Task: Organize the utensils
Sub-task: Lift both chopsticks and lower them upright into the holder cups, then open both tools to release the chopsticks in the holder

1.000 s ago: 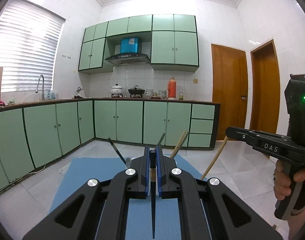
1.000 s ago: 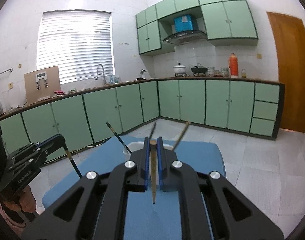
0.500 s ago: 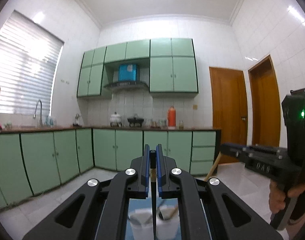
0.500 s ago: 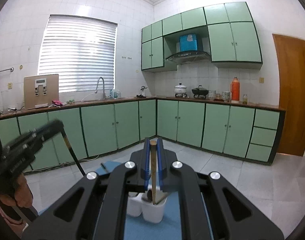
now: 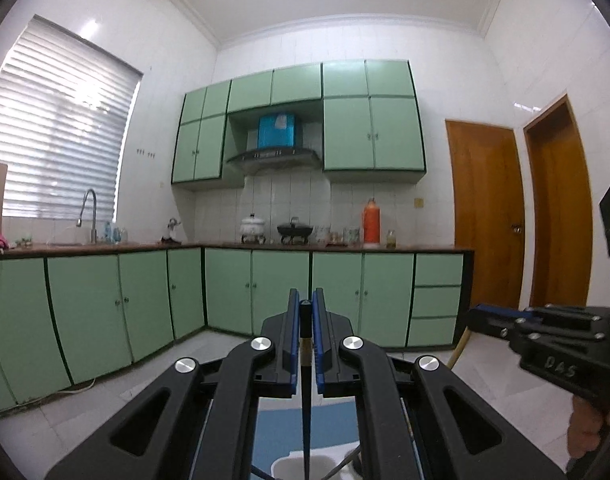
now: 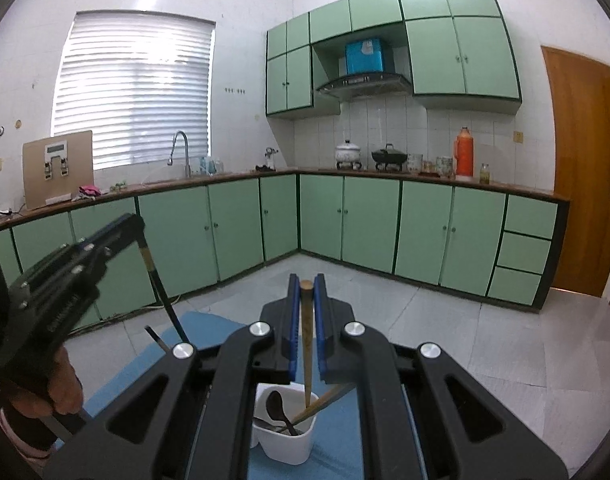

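My left gripper (image 5: 305, 312) is shut on a black chopstick (image 5: 306, 400) that hangs tip down over a white utensil holder (image 5: 293, 468) at the bottom of the left wrist view. My right gripper (image 6: 306, 284) is shut on a wooden chopstick (image 6: 307, 352), its tip just over the white utensil holder (image 6: 289, 444). A dark spoon (image 6: 275, 406) and another wooden chopstick (image 6: 325, 398) stand in that holder. The left gripper (image 6: 129, 224) with its black chopstick (image 6: 161, 292) shows at the left of the right wrist view. The right gripper (image 5: 471, 316) shows at the right of the left wrist view.
The holder stands on a blue mat (image 6: 337, 440) on a tiled floor (image 6: 445, 320). Green base cabinets (image 6: 385, 220) line the walls. Wooden doors (image 5: 485, 220) are at the right. Another black chopstick (image 6: 157, 336) sticks up left of the holder.
Both grippers rose and tilted up, so the mat dropped out of view. Both chopsticks now hang over the white holder, which has come into view below.
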Tool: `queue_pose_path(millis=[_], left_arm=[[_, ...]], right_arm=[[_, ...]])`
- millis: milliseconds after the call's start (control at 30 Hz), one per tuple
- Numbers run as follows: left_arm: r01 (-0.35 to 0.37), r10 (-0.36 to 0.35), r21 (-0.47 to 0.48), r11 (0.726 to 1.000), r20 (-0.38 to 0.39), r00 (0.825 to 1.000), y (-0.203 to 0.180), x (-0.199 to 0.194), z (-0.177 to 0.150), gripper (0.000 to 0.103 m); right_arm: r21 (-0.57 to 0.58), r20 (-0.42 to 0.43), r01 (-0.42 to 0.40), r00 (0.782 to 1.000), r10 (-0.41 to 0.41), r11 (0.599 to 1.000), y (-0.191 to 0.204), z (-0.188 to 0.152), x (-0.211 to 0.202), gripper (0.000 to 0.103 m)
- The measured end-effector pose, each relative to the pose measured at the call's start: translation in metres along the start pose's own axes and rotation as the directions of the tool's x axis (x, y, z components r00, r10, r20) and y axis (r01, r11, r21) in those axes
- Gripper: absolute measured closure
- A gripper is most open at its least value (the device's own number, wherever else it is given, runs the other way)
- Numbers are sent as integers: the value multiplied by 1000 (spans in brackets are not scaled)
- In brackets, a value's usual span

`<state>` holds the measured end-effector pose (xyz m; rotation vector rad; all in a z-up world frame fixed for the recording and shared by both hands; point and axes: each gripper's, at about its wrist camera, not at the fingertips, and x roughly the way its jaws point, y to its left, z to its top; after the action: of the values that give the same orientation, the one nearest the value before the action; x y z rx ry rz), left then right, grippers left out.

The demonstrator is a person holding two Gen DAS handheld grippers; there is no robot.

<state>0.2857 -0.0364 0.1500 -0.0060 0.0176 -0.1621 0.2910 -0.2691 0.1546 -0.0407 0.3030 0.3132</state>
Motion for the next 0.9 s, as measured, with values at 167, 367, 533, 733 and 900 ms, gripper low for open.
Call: queue_pose_path(millis=[167,367,533,733,900], left_arm=[[0,0,-2,1000,-64,998,5,24,-24,97],[-3,4,8,1000,-121,993,5,41,-47,97],[-10,13,19,1000,-164,986,5,49,-62,97],[-27,37,58,998,-176,984,3,50,-74,96],[-25,31,36,999,-189,982,7,44,-72,95]], right_arm=[[23,-22,-15,1000,16,1000,-1,-16,17,97],[28,-56,-18,998,20,999,2,-30,34,97],[17,-77,-7,997,8,1000,9,-44,42,97],[0,-96,16,995,-16,1000,14,-52,50,96],[4,-113,24,993,-23,1000,12,-50,50,95]])
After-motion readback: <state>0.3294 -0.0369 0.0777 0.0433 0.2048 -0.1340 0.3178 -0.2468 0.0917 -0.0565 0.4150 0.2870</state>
